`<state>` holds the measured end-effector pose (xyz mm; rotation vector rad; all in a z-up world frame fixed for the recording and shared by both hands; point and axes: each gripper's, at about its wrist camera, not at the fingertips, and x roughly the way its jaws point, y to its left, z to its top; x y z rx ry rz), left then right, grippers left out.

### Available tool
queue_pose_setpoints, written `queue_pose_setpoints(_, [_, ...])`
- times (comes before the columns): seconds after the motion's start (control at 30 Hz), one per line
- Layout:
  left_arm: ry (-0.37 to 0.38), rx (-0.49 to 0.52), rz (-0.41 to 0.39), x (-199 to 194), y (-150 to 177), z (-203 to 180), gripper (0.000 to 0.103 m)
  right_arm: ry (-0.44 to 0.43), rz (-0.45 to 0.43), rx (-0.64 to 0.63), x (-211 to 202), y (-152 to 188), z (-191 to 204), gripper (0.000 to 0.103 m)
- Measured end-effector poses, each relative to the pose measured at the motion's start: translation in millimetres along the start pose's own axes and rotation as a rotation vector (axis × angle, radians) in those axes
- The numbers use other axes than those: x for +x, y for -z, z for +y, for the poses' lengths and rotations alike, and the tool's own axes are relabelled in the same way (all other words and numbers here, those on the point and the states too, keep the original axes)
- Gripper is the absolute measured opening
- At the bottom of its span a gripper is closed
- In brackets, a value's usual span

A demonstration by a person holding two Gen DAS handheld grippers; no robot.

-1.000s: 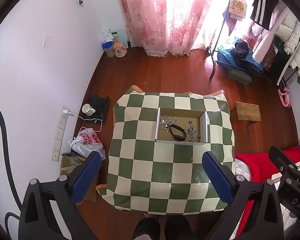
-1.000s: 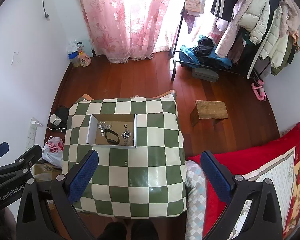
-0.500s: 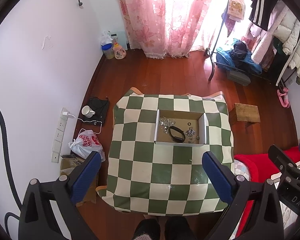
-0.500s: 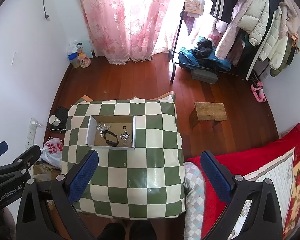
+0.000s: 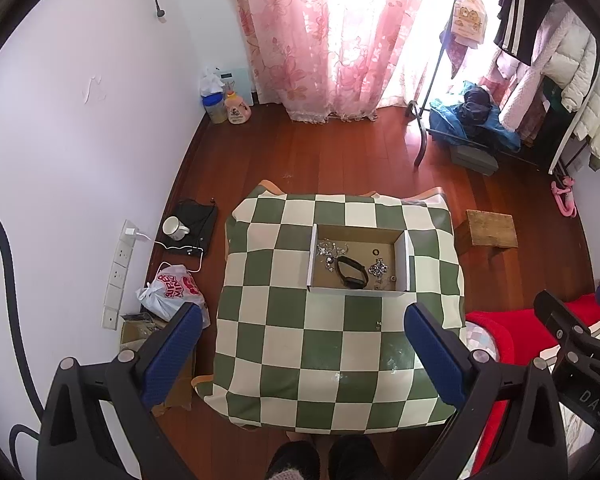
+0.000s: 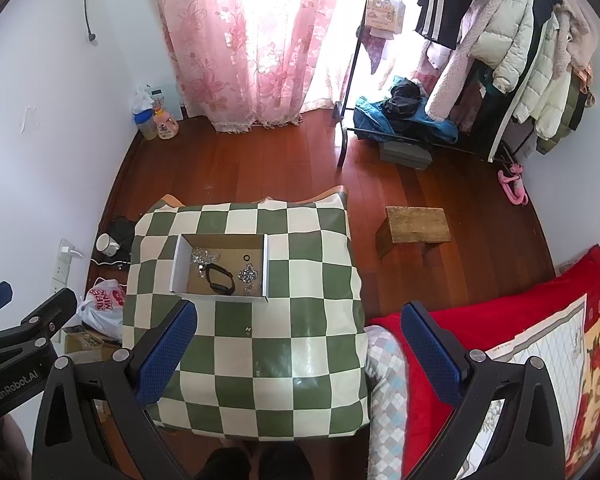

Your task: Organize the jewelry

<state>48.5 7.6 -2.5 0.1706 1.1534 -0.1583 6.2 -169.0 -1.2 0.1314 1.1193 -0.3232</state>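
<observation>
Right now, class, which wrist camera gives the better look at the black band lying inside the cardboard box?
The left wrist view: the black band sits near the frame's centre, its loop clear inside the cardboard box. In the right wrist view the same band lies left of centre, smaller and partly foreshortened.

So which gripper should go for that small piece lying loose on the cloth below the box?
Probably the left gripper: the loose piece lies between its open fingers, centred over the table. The right gripper sits toward the table's right edge.
</observation>
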Motion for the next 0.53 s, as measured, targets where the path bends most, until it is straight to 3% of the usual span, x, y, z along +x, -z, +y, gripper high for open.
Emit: queue_pose_setpoints(0.53, [-0.011, 0.011, -0.031, -9.3, -0.4, 0.1, 0.103, -0.002, -0.006, 0.010, -6.5, -1.4, -1.8, 0.103])
